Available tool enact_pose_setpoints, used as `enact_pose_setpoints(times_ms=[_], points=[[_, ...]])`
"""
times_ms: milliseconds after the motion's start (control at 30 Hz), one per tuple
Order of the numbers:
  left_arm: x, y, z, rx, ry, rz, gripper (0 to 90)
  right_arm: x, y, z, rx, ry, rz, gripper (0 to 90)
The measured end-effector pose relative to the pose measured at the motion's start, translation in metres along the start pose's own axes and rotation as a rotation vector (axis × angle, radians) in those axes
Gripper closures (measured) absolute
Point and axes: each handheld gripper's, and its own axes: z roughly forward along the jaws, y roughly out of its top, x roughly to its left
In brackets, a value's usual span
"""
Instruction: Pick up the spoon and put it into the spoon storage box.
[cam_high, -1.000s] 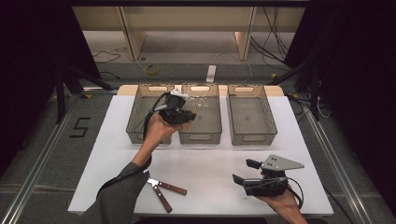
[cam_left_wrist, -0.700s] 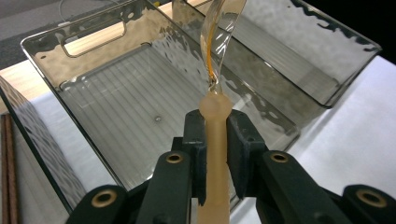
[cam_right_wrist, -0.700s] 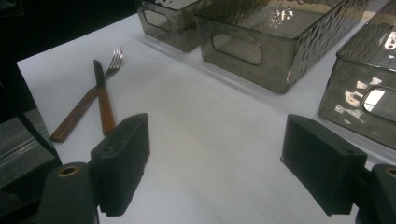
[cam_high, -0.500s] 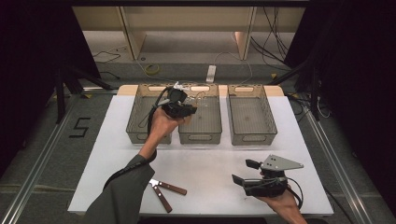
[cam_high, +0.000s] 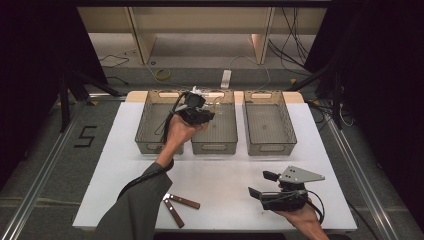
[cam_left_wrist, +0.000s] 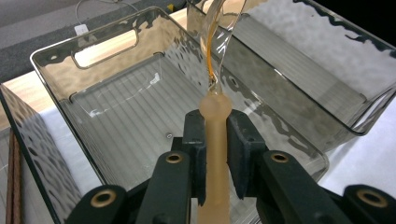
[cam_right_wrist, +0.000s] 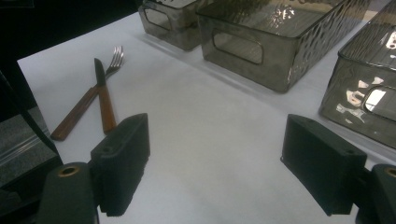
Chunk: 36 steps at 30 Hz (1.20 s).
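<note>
Left gripper: the black two-jaw left gripper (cam_high: 201, 111) is held up over the middle bin, its jaws pinching a utensil; in the left gripper view (cam_left_wrist: 217, 154) both pads press on the handle from either side.
Held thing: a utensil with a pale peach, frosted plastic handle (cam_left_wrist: 215, 140) and a clear, amber-tinted head that rises past the pads toward the top of that view; what kind of utensil the head makes cannot be told. It hangs above the bin's ribbed floor, touching neither wall.
Middle bin: a smoky grey, translucent plastic bin with cut-out handles (cam_high: 216, 131), at the far middle of the table, just beside its neighbours.
Left bin: a matching grey plastic bin (cam_high: 150, 127), to the left of the middle one, partly behind the person's raised left hand (cam_high: 177, 132).
Right bin: a third grey plastic bin (cam_high: 267, 122), to the right, standing a little apart.
Right gripper: the black right gripper with a grey three-cornered plate (cam_high: 262, 184) rests low at the near right of the table, jaws spread wide with nothing between them (cam_right_wrist: 217, 163).
Cutlery: a wooden-handled knife (cam_right_wrist: 103, 100) and a wooden-handled fork (cam_right_wrist: 86, 105) lie crossed on the near left.
Table: a white tabletop (cam_high: 225, 175).
</note>
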Motion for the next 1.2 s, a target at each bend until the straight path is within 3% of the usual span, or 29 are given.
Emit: enact_pose_setpoints(times_ms=[133, 633, 733, 967, 1067, 1200], points=[[0.001, -0.003, 0.006, 0.028, 0.016, 0.010, 77.7, 0.000, 0.000, 0.000, -0.001, 0.004, -0.001, 24.1], [0.008, -0.016, 0.016, 0.062, 0.010, -0.034, 76.0, 0.001, 0.000, 0.001, 0.001, 0.009, -0.004, 24.1], [0.010, -0.016, 0.016, 0.074, -0.002, -0.061, 64.9, 0.001, 0.000, 0.001, -0.001, 0.010, -0.004, 24.1], [0.014, -0.012, 0.001, 0.076, 0.009, -0.059, 46.4, 0.001, 0.000, 0.001, 0.001, 0.009, -0.003, 24.1], [0.015, -0.013, -0.010, 0.085, -0.021, -0.066, 37.7, 0.001, 0.000, 0.000, -0.002, 0.008, -0.004, 24.1], [0.011, -0.017, -0.026, 0.099, -0.054, -0.033, 29.8, 0.000, 0.000, 0.001, 0.001, 0.005, 0.000, 24.1]])
